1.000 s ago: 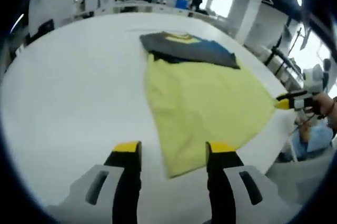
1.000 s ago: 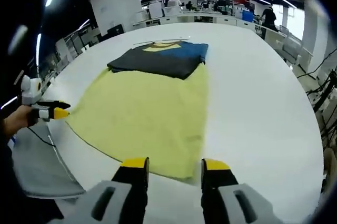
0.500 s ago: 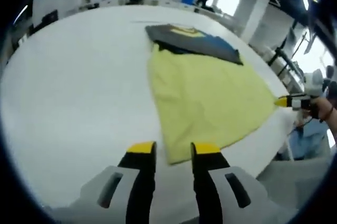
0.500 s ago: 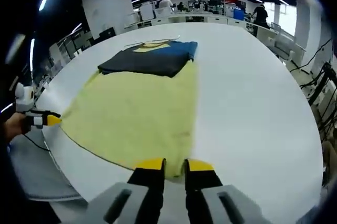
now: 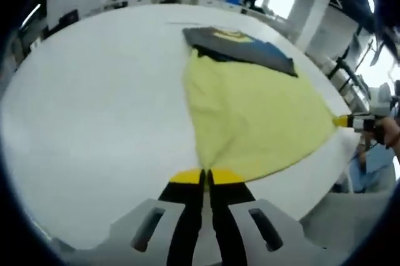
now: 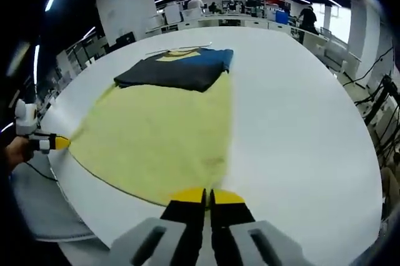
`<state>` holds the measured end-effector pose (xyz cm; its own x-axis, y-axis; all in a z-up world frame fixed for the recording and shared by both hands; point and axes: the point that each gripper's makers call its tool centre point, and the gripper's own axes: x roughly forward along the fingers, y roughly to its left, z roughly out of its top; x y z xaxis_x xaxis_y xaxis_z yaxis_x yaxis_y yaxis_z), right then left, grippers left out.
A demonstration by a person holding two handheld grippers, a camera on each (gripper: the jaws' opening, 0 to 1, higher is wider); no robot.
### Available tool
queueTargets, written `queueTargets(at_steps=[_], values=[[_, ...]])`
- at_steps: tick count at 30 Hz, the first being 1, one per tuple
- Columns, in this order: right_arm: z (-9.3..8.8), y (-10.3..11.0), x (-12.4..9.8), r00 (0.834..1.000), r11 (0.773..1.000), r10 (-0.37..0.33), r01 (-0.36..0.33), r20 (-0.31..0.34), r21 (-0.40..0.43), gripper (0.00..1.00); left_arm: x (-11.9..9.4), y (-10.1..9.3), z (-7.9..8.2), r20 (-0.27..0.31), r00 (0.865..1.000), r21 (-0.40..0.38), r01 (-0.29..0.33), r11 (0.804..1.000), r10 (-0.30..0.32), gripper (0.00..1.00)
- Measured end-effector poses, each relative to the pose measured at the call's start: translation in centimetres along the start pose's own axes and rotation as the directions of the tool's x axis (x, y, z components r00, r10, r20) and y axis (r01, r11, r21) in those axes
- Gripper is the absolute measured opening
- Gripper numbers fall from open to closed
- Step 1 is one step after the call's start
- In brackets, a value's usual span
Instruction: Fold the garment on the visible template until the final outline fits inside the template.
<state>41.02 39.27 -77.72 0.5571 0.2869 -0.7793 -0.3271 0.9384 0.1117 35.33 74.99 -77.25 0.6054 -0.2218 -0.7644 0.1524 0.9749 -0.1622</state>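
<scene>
A wide white table fills the foreground, with an open room of ceiling light strips, desks and distant people behind it. On the table lies the garment, its yellow lower part spread flat and its dark blue upper part at the far end. The left gripper is clamped on one near hem corner, the right gripper on the other.
</scene>
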Motion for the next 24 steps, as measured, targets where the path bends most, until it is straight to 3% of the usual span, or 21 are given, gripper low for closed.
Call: queueTargets(at_steps=[11,24], values=[[-0.2,1.2,-1.1,1.0,1.0,0.025,-0.025,-0.003,0.013,0.0,-1.7,0.6,0.1,0.012,1.0,-0.017,0.028,0.999,-0.027,0.0],[-2.3,3.8,-2.1,0.995,0.995,0.095,-0.094,-0.03,0.032,0.0,-4.4,1.5,-2.5,-0.043,0.999,-0.029,0.021,0.999,-0.022,0.0]])
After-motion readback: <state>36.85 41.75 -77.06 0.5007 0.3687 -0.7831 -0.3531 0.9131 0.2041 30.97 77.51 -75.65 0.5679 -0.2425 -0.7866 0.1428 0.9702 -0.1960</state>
